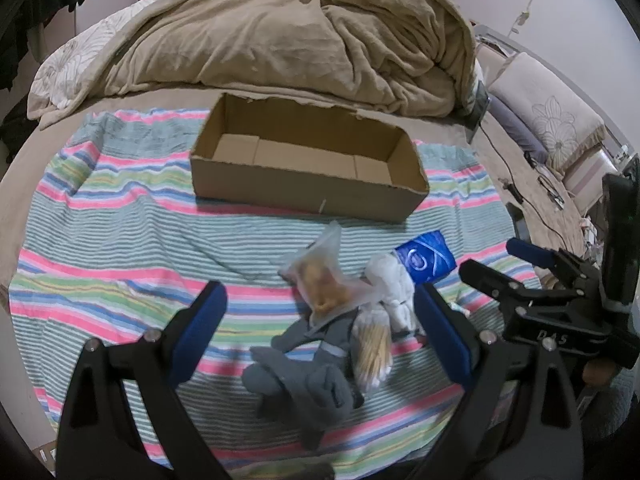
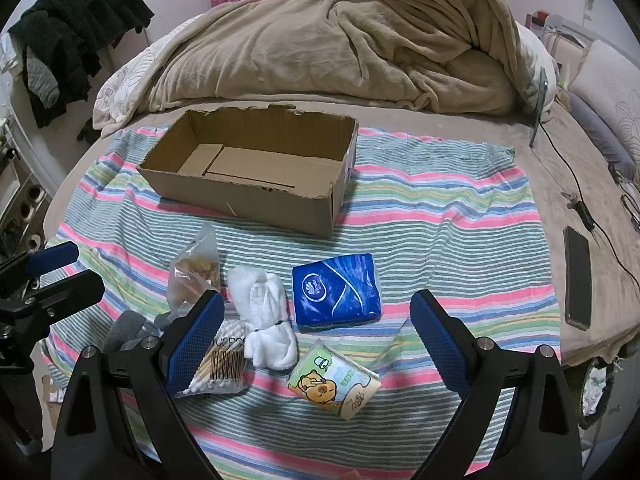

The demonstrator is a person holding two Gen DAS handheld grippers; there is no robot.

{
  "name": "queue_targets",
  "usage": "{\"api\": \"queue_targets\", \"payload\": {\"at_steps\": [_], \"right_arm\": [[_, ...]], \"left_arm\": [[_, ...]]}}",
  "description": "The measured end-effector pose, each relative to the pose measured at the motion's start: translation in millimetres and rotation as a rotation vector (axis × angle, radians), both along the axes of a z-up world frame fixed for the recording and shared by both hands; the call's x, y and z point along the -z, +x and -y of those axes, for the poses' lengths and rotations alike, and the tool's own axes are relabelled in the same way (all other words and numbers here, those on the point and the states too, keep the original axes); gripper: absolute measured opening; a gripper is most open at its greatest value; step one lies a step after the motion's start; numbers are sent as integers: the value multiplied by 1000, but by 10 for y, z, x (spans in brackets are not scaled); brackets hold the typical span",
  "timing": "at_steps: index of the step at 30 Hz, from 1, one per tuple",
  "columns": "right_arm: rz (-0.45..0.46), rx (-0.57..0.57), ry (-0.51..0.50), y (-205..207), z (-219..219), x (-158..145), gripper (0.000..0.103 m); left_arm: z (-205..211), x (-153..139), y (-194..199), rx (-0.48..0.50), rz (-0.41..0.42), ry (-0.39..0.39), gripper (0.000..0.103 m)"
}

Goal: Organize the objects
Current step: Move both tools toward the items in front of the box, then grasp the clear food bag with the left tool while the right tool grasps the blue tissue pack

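Left wrist view: left gripper (image 1: 320, 316) spread wide, empty, above grey folded socks (image 1: 304, 376), clear bag of cotton swabs (image 1: 372, 356), clear snack bag (image 1: 324, 280), white rolled socks (image 1: 394, 284) and blue tissue pack (image 1: 426, 256) on striped cloth (image 1: 120, 240); open empty cardboard box (image 1: 308, 160) beyond.

Right wrist view: right gripper (image 2: 316, 340) spread wide, empty, above small cartoon-print tissue pack (image 2: 332, 384); black phone (image 2: 577, 278) well apart at right.

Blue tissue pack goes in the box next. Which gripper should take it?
Probably right. The right gripper is open with the blue pack just ahead between its fingers. In the left view the pack lies beyond the open left gripper, behind the white socks.
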State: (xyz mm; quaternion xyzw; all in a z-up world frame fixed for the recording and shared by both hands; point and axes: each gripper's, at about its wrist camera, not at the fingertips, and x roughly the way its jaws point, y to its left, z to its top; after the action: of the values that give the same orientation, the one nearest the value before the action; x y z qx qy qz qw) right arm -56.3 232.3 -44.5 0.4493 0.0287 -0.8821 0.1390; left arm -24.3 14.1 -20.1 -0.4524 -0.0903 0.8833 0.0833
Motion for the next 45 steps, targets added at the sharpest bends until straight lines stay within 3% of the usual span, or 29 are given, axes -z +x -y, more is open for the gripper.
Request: {"api": "queue_targets", "payload": {"at_steps": [10,29,37,42,45], "right_arm": [[26,2,-1,-136,-7,81,96],[129,3,9,-531,-25,590,96],[167,1,16,-636,-18,773,96],[181,-14,31,-648,23,861,96],[178,-15,54,-649,36,906,94]], "left_arm": [[-20,138,-132,5,32,-8,96],[-98,753,-589,28,174,10,94],[-164,887,-727,46,198,14,94],[-197,999,-769,65,233,41,86],[-221,1056,-763,77,251,52,74]]}}
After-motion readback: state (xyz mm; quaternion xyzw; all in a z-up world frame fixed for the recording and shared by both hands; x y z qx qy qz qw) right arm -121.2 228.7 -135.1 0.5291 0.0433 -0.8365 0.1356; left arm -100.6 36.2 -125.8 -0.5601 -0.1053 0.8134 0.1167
